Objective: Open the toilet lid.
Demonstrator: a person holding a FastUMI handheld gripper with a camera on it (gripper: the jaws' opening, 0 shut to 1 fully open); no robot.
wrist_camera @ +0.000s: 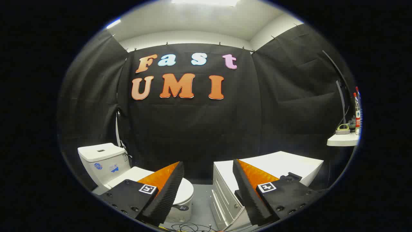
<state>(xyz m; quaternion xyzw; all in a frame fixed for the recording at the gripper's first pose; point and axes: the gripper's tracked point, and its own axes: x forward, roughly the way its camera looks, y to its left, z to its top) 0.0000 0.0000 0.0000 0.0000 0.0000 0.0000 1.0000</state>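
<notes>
Two tool fingers apart; cabinet beside toilet.

Single fisheye camera, mounted on the hand-held gripper, looking forward along its two fingers; these rise from the bottom of the view, spread well apart, nothing between them. Camera sits low, about level with the toilet tank, well back from it, and tilts slightly upward: ceiling and a ceiling light show at top. It faces the booth's black cloth wall squarely. Toilet lies ahead to the left, partly behind the left finger; a white cabinet ahead to the right, behind the right finger. Grey floor runs between them. A shelf sits far right. Strong curvature at margins.
</notes>
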